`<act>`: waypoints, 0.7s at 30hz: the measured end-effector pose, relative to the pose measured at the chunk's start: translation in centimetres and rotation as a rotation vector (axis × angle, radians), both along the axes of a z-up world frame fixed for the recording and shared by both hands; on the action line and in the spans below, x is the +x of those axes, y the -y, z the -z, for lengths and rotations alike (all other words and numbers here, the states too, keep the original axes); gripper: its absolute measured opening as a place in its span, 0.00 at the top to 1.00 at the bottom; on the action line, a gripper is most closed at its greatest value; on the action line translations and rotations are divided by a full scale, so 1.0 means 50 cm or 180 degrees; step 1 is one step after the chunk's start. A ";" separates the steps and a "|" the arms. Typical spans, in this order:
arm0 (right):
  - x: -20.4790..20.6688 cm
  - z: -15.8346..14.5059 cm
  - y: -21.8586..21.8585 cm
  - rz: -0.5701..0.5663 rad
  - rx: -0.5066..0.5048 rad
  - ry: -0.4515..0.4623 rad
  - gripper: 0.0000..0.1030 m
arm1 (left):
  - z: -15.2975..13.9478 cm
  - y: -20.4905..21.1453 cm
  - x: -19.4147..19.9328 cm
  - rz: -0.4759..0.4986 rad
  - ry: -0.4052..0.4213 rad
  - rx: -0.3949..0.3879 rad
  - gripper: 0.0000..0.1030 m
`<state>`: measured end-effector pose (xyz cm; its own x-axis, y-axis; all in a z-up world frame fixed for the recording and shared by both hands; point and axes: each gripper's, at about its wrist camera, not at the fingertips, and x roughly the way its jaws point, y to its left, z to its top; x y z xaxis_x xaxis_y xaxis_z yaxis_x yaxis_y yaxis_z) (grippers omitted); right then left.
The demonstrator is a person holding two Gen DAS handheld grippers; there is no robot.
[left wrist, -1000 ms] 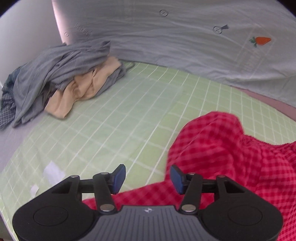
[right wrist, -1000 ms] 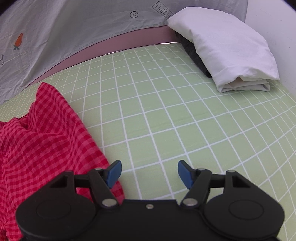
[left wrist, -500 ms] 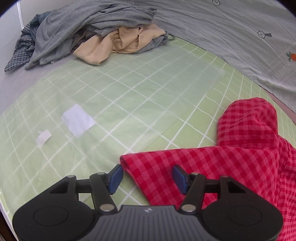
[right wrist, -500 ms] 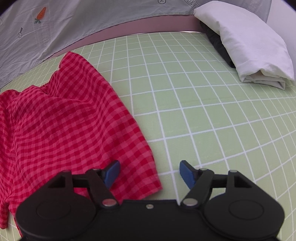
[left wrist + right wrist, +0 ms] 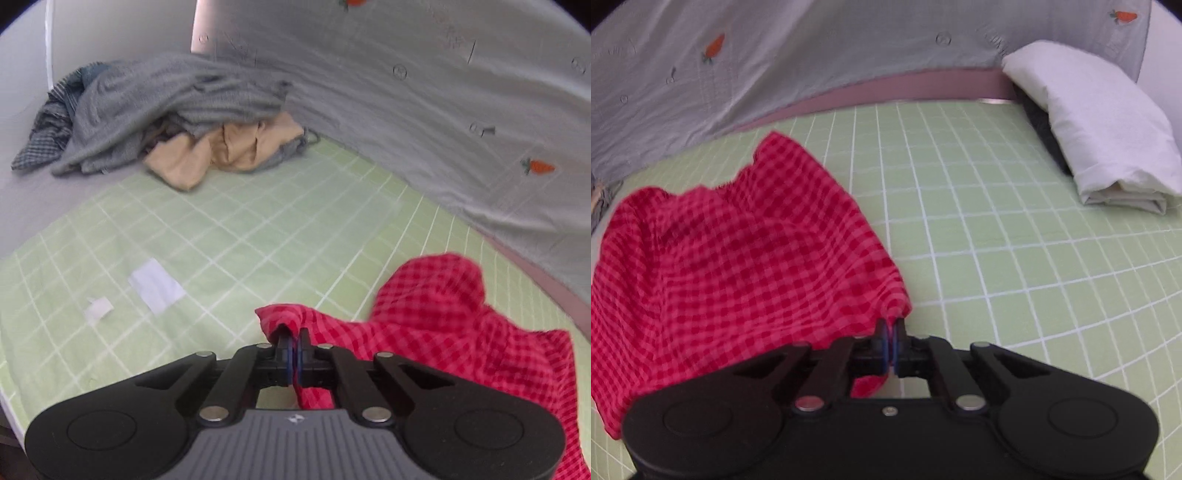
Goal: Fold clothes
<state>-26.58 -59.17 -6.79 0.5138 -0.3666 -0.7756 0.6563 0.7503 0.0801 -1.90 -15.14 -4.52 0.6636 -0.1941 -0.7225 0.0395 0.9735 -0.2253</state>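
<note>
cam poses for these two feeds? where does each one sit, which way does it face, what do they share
Left wrist: sits on the left gripper, faces forward over the green grid mat toward the unfolded clothes pile; its own fingers show, shut on the red checked garment.
Right wrist: sits on the right gripper, faces the folded white cloth; fingers shut on another edge.
Shared: garment, mat, grey carrot-print sheet.

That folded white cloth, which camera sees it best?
The right wrist view: the folded white cloth lies in plain sight at the far right of the green grid mat. The left wrist view does not show it at all.
</note>
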 end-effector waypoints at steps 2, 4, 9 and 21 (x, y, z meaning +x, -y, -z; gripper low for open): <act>-0.036 -0.060 -0.015 0.0028 -0.0159 0.0199 0.98 | -0.038 -0.021 -0.047 -0.0083 0.0089 -0.0014 0.98; -0.060 -0.062 -0.021 0.0046 -0.0173 0.0139 0.98 | -0.019 -0.031 -0.078 -0.0130 -0.0073 0.0098 0.97; -0.103 0.031 -0.020 0.0167 0.0054 -0.0392 0.97 | 0.095 -0.065 -0.102 -0.0312 -0.0854 0.0221 0.90; -0.057 -0.004 -0.032 0.0137 -0.0131 -0.0175 0.43 | -0.005 -0.069 -0.044 -0.0033 -0.0444 0.0393 0.42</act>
